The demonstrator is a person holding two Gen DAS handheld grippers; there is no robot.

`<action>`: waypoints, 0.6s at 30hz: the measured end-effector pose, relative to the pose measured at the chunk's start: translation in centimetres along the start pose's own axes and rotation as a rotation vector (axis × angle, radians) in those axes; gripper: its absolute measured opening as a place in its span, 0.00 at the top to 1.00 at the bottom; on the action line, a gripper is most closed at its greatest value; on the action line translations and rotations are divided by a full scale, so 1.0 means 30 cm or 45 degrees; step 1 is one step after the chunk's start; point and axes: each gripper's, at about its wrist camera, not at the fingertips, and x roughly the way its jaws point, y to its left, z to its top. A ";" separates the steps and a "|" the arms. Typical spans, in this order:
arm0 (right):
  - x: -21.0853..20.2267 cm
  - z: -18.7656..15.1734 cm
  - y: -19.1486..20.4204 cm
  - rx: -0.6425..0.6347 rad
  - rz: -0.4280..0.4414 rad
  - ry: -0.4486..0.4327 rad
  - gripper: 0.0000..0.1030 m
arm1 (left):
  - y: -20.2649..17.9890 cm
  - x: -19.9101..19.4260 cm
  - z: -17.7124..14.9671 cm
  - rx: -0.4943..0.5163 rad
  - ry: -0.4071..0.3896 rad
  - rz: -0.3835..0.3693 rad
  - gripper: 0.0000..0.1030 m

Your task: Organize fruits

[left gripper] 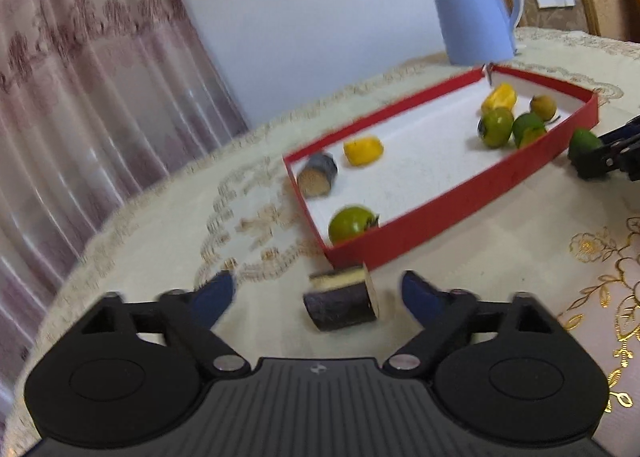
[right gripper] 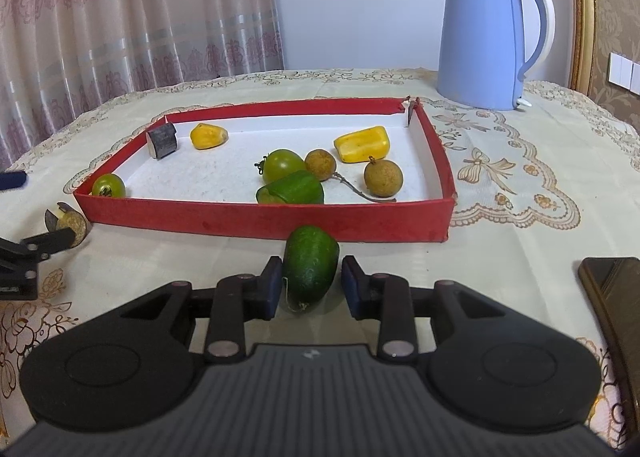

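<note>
No brand or writing could be read anywhere. At the left, the left gripper [left gripper: 316,297] stood wide, an eggplant chunk [left gripper: 342,303] on the cloth between its fingers, untouched. The red tray [right gripper: 264,219] held tomatoes, longans and yellow pieces. In front of it, the right gripper [right gripper: 309,283] was narrow around a cucumber piece [right gripper: 310,267], though a gap showed at its right pad. A blue kettle [right gripper: 480,41] stood behind.

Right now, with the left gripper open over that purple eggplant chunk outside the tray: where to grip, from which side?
Grip the eggplant chunk across its dark curved skin, coming down from the near side, left gripper straddling it. Its cut faces point up and right, and the red tray wall crowds the far side.
</note>
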 end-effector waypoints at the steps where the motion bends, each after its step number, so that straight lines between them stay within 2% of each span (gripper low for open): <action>1: 0.000 0.000 0.000 -0.001 -0.001 0.000 0.70 | 0.007 0.014 -0.002 -0.021 0.033 -0.020 0.50; 2: 0.000 -0.001 0.001 -0.002 -0.001 0.000 0.70 | 0.018 0.027 -0.003 -0.059 0.068 -0.068 0.63; 4: -0.001 -0.001 0.001 -0.001 0.000 0.000 0.70 | 0.038 0.034 -0.002 -0.138 0.085 -0.111 0.64; 9: -0.001 -0.001 0.001 0.000 0.000 -0.001 0.70 | 0.048 0.018 -0.003 -0.187 0.092 -0.127 0.65; 13: -0.001 -0.001 0.003 0.004 0.008 -0.001 0.68 | 0.063 -0.052 0.015 -0.220 0.002 -0.143 0.66; 18: -0.001 -0.001 0.003 0.006 0.012 -0.001 0.68 | 0.068 -0.084 0.103 -0.223 -0.063 -0.161 0.67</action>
